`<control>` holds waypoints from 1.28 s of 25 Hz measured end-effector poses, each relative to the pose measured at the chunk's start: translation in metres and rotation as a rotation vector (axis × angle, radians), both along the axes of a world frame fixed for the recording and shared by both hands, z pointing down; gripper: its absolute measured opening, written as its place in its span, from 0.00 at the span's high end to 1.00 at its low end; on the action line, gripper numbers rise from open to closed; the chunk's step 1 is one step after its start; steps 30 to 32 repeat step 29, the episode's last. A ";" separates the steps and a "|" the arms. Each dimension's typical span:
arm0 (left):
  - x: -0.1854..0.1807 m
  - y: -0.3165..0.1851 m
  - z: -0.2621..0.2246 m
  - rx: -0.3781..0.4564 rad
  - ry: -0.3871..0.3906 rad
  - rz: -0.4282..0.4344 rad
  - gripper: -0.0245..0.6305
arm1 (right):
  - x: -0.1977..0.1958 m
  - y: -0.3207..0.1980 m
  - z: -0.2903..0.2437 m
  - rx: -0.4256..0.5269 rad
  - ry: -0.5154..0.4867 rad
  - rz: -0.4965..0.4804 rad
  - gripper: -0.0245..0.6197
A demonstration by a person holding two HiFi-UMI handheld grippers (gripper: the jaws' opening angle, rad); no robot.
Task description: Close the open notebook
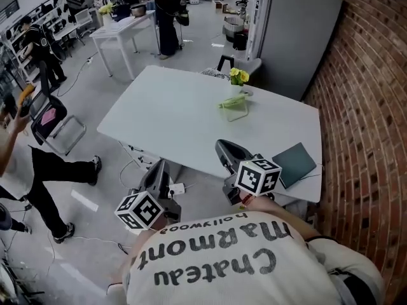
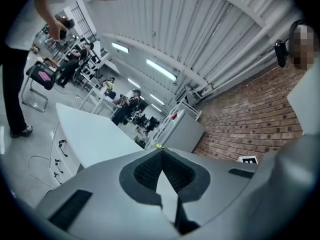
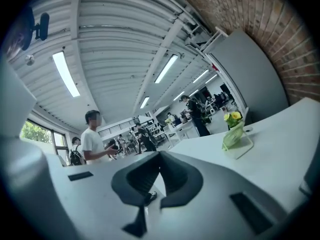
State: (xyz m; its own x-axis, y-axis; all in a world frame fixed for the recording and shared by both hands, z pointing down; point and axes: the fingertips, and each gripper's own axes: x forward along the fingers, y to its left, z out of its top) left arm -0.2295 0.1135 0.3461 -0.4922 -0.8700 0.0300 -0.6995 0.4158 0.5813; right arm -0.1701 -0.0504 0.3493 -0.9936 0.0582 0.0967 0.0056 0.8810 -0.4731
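Note:
In the head view a dark teal notebook (image 1: 294, 164) lies flat with its cover down, near the front right edge of the white table (image 1: 184, 119). My right gripper (image 1: 222, 147) hovers at the table's front edge, just left of the notebook and apart from it. My left gripper (image 1: 157, 168) hangs further left, off the table over the floor. In the left gripper view the left gripper (image 2: 161, 152) has its jaws meeting at the tip with nothing between them. In the right gripper view the right gripper (image 3: 159, 155) is also shut and empty.
A green holder with yellow flowers (image 1: 236, 99) stands mid-table toward the back. A brick wall (image 1: 372, 107) runs along the right and a grey cabinet (image 1: 299, 30) stands behind the table. A person (image 1: 38, 176) and a folding chair (image 1: 57, 126) are at the left.

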 end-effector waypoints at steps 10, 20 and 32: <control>0.011 -0.028 0.002 -0.008 0.012 -0.036 0.96 | 0.009 -0.032 0.007 0.011 0.033 -0.028 0.96; 0.018 -0.041 0.014 -0.037 0.035 -0.039 0.96 | 0.016 -0.051 0.024 -0.016 0.061 -0.013 0.96; 0.016 -0.046 0.017 -0.042 0.031 -0.045 0.96 | 0.016 -0.060 0.025 -0.027 0.052 0.002 0.96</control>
